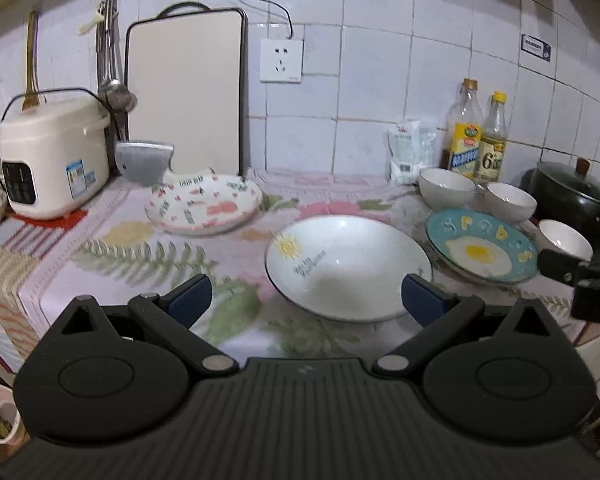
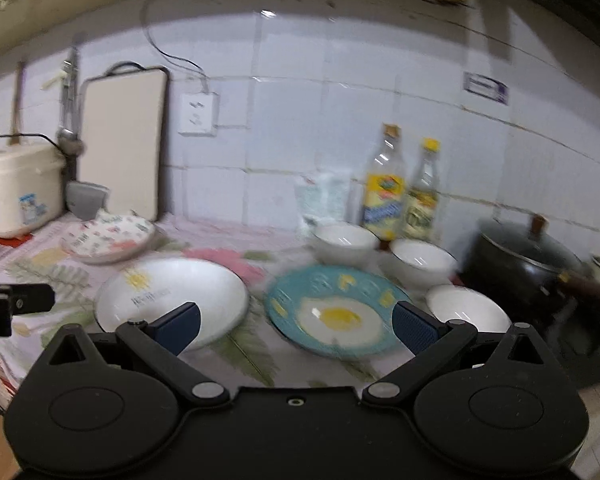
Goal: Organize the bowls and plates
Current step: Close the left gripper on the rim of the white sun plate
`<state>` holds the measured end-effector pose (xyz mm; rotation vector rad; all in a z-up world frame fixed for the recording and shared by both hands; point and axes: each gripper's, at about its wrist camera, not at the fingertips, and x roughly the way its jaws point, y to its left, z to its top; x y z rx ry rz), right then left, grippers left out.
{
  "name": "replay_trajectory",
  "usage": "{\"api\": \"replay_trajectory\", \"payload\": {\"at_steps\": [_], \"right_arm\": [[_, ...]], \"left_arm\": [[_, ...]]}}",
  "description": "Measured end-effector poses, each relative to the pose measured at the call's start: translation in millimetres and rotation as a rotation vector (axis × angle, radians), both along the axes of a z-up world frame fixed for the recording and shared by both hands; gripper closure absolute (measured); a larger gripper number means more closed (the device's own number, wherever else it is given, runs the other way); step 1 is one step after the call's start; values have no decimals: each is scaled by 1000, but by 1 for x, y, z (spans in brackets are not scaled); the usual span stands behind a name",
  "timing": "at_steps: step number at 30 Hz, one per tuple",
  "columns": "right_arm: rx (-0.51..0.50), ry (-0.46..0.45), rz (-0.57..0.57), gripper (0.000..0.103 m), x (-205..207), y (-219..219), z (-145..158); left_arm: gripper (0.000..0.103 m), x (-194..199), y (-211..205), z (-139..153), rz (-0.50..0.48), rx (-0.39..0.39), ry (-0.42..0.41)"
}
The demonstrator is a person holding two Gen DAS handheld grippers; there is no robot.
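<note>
A large white bowl with a sun print point(image 1: 348, 264) point(image 2: 172, 300) sits mid-counter. A blue plate with a fried-egg design point(image 1: 480, 250) point(image 2: 336, 312) lies to its right. A cat-shaped patterned plate point(image 1: 204, 204) point(image 2: 108, 236) lies at the back left. Three small white bowls point(image 1: 446, 188) point(image 1: 510, 200) point(image 1: 564, 238) stand at the right, also in the right wrist view point(image 2: 344, 242) point(image 2: 420, 262) point(image 2: 466, 308). My left gripper point(image 1: 306, 296) is open and empty above the counter near the large bowl. My right gripper point(image 2: 296, 326) is open and empty in front of the blue plate.
A rice cooker point(image 1: 52, 160), a cutting board point(image 1: 184, 96) and a cleaver point(image 1: 144, 160) stand at the back left. Two bottles point(image 1: 464, 128) point(image 1: 492, 140) and a bag point(image 1: 408, 156) stand by the wall. A black pot point(image 1: 568, 188) is at the right. A floral cloth point(image 1: 140, 256) covers the counter.
</note>
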<state>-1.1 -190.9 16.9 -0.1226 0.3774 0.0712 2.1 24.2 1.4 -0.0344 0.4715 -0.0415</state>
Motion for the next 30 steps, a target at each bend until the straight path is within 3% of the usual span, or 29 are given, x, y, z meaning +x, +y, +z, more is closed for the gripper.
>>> {"api": "replay_trajectory", "payload": {"at_steps": [4,11,15,20,22,24,26,30], "right_arm": [[38,-52,146,0,19,9,-10],[157,163,216,0,86,19,-41],[186,256,227,11,110,22,-62],[217,360,230,27,133,22,-84],[245,396,233,44,140,20,-91],[280,429,239,52,145,18,-97],[290,439,239,54,149,17,-98],[305,438,250,55,153,12,-93]], "left_arm": [[1,14,7,8,8,22,-35],[4,70,19,-15,-2,-11,54],[9,99,27,-43,16,-39,95],[30,130,33,-71,-4,-130,171],[37,140,31,-79,-6,-146,204],[46,146,27,-86,-17,-149,227],[56,151,24,-91,-24,-148,247],[63,152,21,-94,-14,-137,244]]}}
